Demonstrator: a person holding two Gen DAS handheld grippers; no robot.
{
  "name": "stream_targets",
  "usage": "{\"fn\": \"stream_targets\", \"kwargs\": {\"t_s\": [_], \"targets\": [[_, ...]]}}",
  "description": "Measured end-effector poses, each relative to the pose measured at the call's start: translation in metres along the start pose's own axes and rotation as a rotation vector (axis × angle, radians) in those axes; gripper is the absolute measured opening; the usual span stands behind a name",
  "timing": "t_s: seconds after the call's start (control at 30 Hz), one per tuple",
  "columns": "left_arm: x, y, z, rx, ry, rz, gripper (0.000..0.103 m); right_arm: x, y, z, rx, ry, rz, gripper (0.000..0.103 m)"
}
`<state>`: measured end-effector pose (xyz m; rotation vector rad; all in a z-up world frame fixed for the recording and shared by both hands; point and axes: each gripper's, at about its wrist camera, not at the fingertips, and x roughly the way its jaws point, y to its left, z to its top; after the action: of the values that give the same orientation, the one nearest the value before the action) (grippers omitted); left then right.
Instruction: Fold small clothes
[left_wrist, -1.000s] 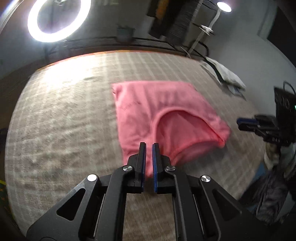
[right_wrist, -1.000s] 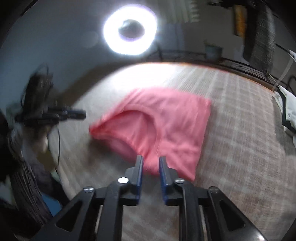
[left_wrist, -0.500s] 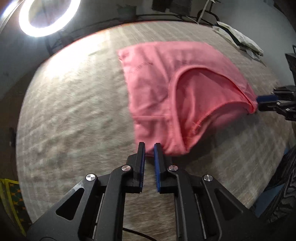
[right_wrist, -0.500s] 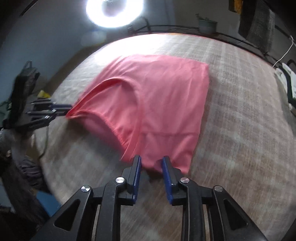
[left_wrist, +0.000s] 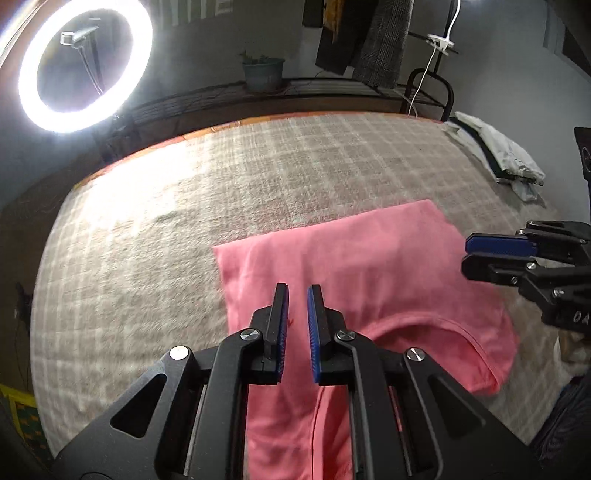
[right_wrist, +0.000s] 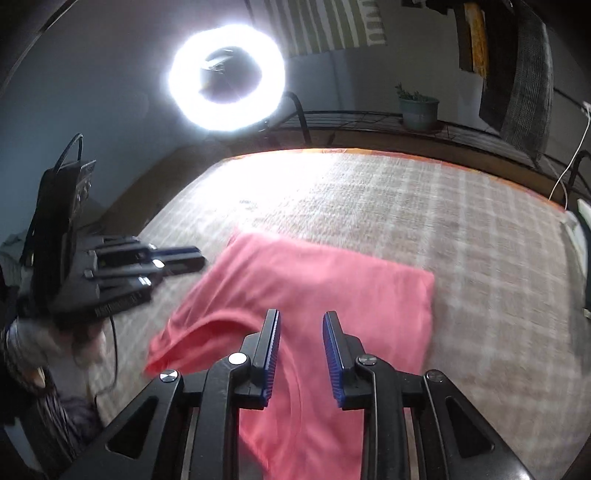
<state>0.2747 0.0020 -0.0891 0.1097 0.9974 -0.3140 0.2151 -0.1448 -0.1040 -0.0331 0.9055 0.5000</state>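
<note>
Black and blue, the left claw (left_wrist: 297, 295) hangs over the pink cloth (left_wrist: 369, 266) with a small gap between its fingers, gripping nothing. The right claw (right_wrist: 301, 321) is spread wider, also gripping nothing. The cloth lies flat on the checked bed cover (left_wrist: 258, 166). Only the left view shows white bags (left_wrist: 506, 155) at the bed's far edge. Both show the ring light (right_wrist: 227, 77).

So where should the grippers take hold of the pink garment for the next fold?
Probably the pink garment at its near edge, coming from the person's side. It lies flat on the checked blanket, and both the left gripper and right gripper hover open above that end.
</note>
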Motion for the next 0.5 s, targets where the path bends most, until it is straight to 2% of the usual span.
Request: {"fn": "stream_targets", "kwargs": {"t_s": [0.17, 0.23, 0.27, 0.33, 0.4, 0.5], "targets": [[0.045, 0.012, -0.01, -0.02, 0.09, 0.041, 0.009, 0.035, -0.012, 0.009, 0.051, 0.05, -0.031, 0.025], [0.047, 0.018, -0.014, -0.027, 0.061, 0.039, 0.019, 0.049, -0.021, 0.003, 0.073, 0.091, -0.034, 0.026], [0.047, 0.021, -0.014, -0.027, 0.07, 0.048, 0.027, 0.055, -0.023, -0.001, 0.074, 0.118, -0.048, 0.025], [0.042, 0.031, -0.013, -0.043, 0.074, 0.078, 0.03, 0.059, -0.028, -0.005, 0.064, 0.153, -0.065, 0.023], [0.031, 0.041, -0.009, -0.086, 0.048, 0.106, 0.03, 0.051, -0.03, -0.003, 0.062, 0.156, -0.056, 0.023], [0.015, 0.048, 0.005, -0.138, -0.027, 0.059, 0.03, 0.027, -0.045, 0.006, 0.128, 0.062, 0.018, 0.026]]}}
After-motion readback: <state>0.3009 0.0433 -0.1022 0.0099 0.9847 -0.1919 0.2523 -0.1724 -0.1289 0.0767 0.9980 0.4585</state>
